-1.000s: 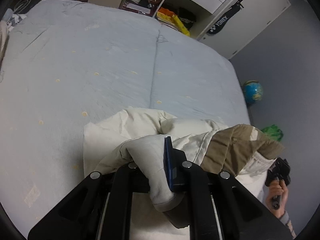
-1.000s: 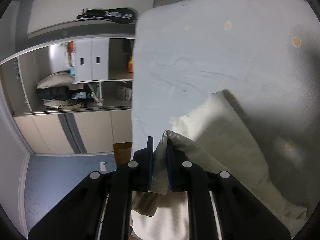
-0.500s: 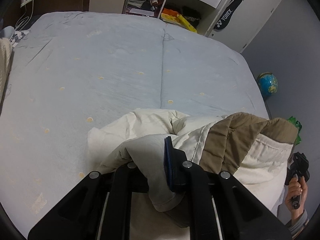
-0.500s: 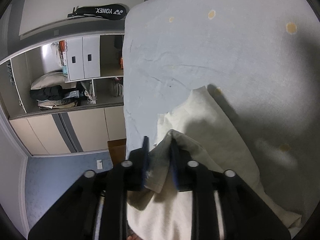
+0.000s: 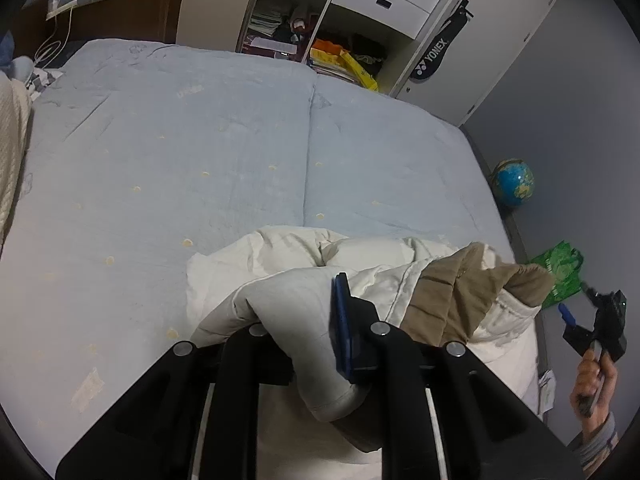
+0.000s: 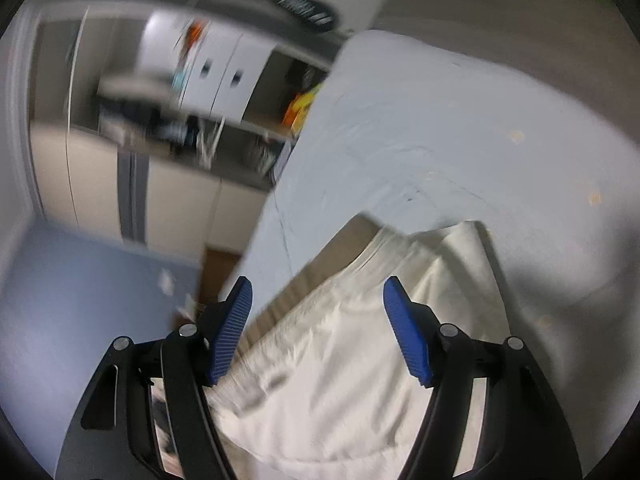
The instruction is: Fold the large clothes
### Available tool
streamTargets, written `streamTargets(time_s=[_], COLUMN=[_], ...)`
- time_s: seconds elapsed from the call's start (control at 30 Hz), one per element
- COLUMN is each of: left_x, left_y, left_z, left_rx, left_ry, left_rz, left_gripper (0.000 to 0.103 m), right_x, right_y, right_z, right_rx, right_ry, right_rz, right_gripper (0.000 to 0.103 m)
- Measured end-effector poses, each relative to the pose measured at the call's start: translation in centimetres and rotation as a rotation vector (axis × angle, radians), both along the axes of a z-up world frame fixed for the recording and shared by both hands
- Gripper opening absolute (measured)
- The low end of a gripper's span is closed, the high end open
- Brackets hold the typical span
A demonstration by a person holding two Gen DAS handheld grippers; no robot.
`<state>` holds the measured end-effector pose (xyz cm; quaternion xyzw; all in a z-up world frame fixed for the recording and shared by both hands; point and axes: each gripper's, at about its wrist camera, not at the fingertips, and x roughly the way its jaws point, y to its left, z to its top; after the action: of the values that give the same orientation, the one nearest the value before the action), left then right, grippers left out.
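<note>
- Now the left gripper is clamped on the cream coat, jaws easing apart.
- Right gripper fingers are spreading, coat loose between, at the bed edge.

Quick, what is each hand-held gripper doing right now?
Left hand-held gripper: clamped on the cream jacket, jaws easing apart.
Right hand-held gripper: jaws opening, gripping nothing.

bed pale-blue cover; globe on floor; green bag; open wardrobe shelves
</note>
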<state>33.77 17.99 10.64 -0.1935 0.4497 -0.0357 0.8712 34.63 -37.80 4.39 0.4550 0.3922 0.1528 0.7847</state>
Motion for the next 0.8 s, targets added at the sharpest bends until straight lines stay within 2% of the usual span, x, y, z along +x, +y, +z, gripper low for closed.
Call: streamTargets(time_s=[0.17, 0.4, 0.43, 0.47, 0.5, 0.53, 0.6, 0.63, 0.67, 0.8], left_x=[-0.6, -1.8, -2.0, -2.4, -3.0, -3.6, -4.0, -4.0, -4.2, -4.8], left_y=[0.9, 2.5, 2.9, 3.3, 4.0, 4.7, 5.8, 6.0, 5.9, 2.7], left_z=[0.7, 1.0, 1.0, 1.4, 2.1, 3.0, 3.9, 4.2, 4.6, 5.5], left_rx=[-0.064, -0.235, -0.286, -0.316, -0.319, -0.326, -0.374, -0.370, -0.332, -0.087], left_ry=[0.010, 0.023, 0.014, -0.017, -0.070, -0.122, -0.147, -0.143, -0.146, -0.159], left_rz=[0.006, -0.001, 0.002, 0.019, 0.058, 0.101, 0.147, 0.158, 0.164, 0.104], left_gripper=[0.018, 0.028, 0.051, 0.067, 0.089, 0.096, 0.096, 0.096, 0.096, 0.096], right_x=[-1.5, -4.0, -4.3, -4.5, -4.6, -4.5, -3.7, -2.9, -2.2, -0.2], right_y=[6.6, 17.2, 19.1, 20.2, 21.9, 23.4, 25.2, 26.0, 26.4, 25.5], right_z=[3.3, 3.4, 3.2, 2.9, 2.5, 2.0, 1.1, 0.2, -0.3, -1.5], right_rx=[-0.295, -0.555, -0.599, -0.626, -0.663, -0.708, -0.765, -0.793, -0.804, -0.790], right_ry=[-0.108, -0.237, -0.260, -0.275, -0.292, -0.295, -0.273, -0.245, -0.226, -0.162], right_rz=[0.195, 0.473, 0.508, 0.528, 0.549, 0.556, 0.556, 0.550, 0.538, 0.458], right_gripper=[0.065, 0.065, 0.065, 0.065, 0.065, 0.065, 0.065, 0.065, 0.065, 0.065])
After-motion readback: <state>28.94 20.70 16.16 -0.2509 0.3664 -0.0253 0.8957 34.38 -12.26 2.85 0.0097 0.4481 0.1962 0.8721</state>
